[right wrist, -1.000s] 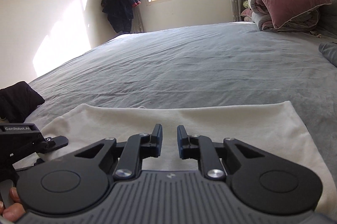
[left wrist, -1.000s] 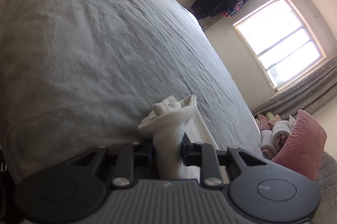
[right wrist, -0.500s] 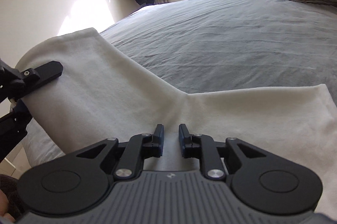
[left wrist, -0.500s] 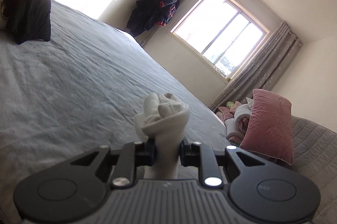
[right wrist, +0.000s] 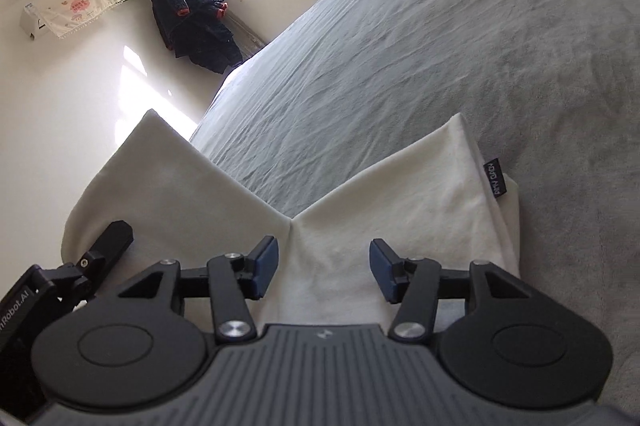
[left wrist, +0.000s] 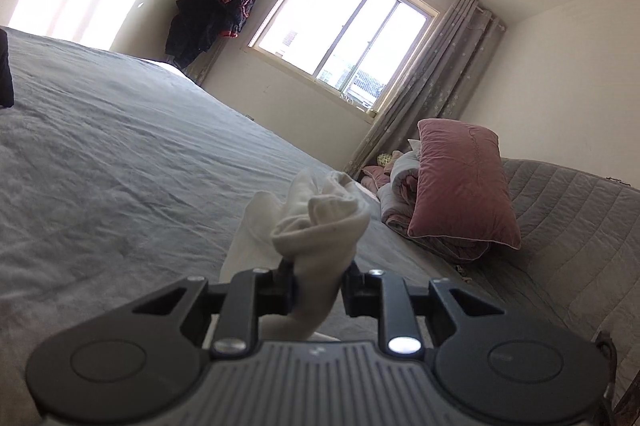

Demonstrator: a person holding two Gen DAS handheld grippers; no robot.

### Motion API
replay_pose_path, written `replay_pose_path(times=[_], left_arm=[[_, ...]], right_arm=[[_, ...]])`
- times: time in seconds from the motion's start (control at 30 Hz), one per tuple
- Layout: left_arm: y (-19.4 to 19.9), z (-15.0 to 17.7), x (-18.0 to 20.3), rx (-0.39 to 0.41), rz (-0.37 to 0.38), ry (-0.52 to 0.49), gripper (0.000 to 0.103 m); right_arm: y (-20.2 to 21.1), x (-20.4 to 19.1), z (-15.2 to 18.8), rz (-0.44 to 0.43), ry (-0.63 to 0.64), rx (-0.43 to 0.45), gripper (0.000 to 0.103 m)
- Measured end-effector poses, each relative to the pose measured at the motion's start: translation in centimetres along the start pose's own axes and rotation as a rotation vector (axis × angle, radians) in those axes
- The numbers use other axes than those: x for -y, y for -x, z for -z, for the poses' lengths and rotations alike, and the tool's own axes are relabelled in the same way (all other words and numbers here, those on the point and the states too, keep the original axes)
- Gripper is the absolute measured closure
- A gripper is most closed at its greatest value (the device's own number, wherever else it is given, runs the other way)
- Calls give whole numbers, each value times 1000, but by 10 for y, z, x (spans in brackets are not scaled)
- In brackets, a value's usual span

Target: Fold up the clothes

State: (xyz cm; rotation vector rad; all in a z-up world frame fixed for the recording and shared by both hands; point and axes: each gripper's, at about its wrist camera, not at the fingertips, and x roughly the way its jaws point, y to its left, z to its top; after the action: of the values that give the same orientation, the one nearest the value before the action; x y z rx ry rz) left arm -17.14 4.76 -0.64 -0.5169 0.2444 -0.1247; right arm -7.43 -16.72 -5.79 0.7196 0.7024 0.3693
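Cream garment (left wrist: 320, 226) bunched in raised left claw (left wrist: 318, 282), right claw (right wrist: 322, 272) agape

Left claw (left wrist: 318, 284) pinches bunched white cloth (left wrist: 316, 222), seemingly above bed (left wrist: 120, 154).

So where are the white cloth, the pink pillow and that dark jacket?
white cloth (right wrist: 408, 210): right wrist view, flat part on the bed.
pink pillow (left wrist: 460, 182): left wrist view, its front face.
dark jacket (right wrist: 192, 22): right wrist view, its middle.

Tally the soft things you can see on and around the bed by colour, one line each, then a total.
White: 1, the garment clamped in the left gripper
Pink: 1, the pillow
Dark: 1, the jacket hanging by the window
Grey: 1, the bed cover
Total: 4
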Motion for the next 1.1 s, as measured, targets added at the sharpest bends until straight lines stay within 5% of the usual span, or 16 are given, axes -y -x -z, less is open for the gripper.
replay_pose_path(times=[0.27, 0.43, 0.7, 0.93, 1.1], left_arm=[[-14, 39, 27, -154, 82, -129, 76], [-25, 65, 36, -310, 155, -252, 60], [4, 69, 41, -321, 316, -394, 41], [14, 39, 5, -310, 332, -198, 43], [5, 19, -28, -242, 193, -59, 72]], right_arm=[[30, 32, -5, -88, -206, 45, 42], [42, 53, 0, -119, -334, 69, 41], [49, 60, 7, -164, -412, 56, 39], [40, 32, -2, -91, -242, 22, 40], [27, 11, -2, -3, -104, 19, 70]])
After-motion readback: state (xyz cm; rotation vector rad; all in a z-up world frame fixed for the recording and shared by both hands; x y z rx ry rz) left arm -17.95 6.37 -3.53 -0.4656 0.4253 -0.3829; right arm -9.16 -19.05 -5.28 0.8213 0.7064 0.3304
